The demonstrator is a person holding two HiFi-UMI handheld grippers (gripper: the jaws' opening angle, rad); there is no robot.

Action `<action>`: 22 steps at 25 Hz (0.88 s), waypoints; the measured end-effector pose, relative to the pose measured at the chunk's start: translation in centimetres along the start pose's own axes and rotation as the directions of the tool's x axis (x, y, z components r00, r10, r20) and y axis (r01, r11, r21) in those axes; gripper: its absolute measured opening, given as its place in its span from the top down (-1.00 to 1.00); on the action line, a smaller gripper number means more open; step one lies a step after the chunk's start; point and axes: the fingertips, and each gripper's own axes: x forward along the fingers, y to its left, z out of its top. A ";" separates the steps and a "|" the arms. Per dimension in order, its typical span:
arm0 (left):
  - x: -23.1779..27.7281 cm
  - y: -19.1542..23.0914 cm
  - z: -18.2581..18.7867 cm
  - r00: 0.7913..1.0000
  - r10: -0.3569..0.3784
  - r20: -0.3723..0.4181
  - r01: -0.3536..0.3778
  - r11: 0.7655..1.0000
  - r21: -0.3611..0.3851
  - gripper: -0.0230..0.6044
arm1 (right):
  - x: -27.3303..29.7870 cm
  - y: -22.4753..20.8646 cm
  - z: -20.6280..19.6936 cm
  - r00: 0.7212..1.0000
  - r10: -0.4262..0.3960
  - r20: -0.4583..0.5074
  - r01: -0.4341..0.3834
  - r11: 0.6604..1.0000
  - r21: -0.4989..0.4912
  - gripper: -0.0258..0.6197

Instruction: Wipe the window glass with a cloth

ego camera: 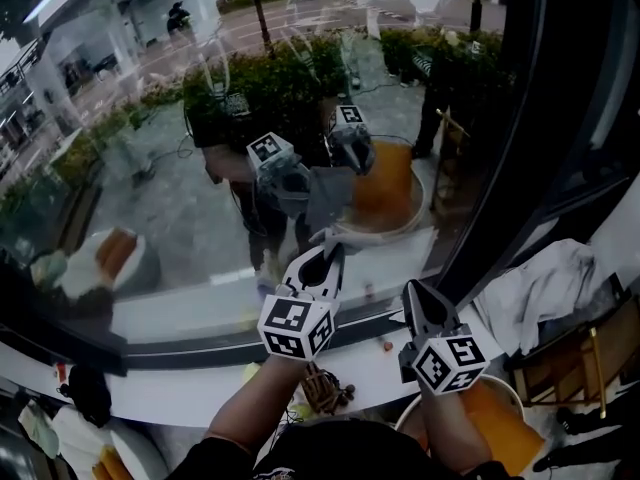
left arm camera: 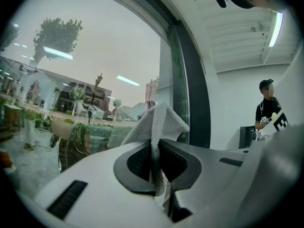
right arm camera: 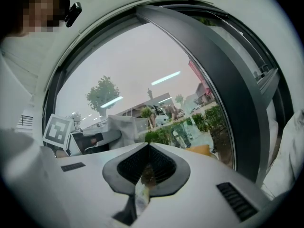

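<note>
In the head view my left gripper [ego camera: 328,256] is raised to the window glass [ego camera: 150,188] and shut on a grey cloth [ego camera: 325,200]. The cloth sits at the pane, beside its own reflection. The left gripper view has the cloth [left arm camera: 160,120] pinched between the jaws of the left gripper [left arm camera: 156,146], its free end standing up before the glass [left arm camera: 85,65]. To the right and lower, my right gripper [ego camera: 415,293] is shut and holds nothing I can make out. From the right gripper [right arm camera: 147,148] I see the cloth [right arm camera: 124,129] and the left gripper's marker cube [right arm camera: 58,130].
A white sill [ego camera: 200,368] runs under the pane, with a small brown tangle [ego camera: 325,388] on it. A dark window frame [ego camera: 510,168] stands at the right. Beyond it lie a white sheet [ego camera: 545,288], a chair [ego camera: 580,358] and an orange basin [ego camera: 490,418]. A person [left arm camera: 268,110] stands behind.
</note>
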 end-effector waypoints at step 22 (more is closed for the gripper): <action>-3.8 -1.8 2.3 0.999 0.015 0.048 -0.016 0.999 0.036 0.87 | -1.5 2.7 0.7 0.998 0.062 0.013 -0.062 0.998 -0.024 0.83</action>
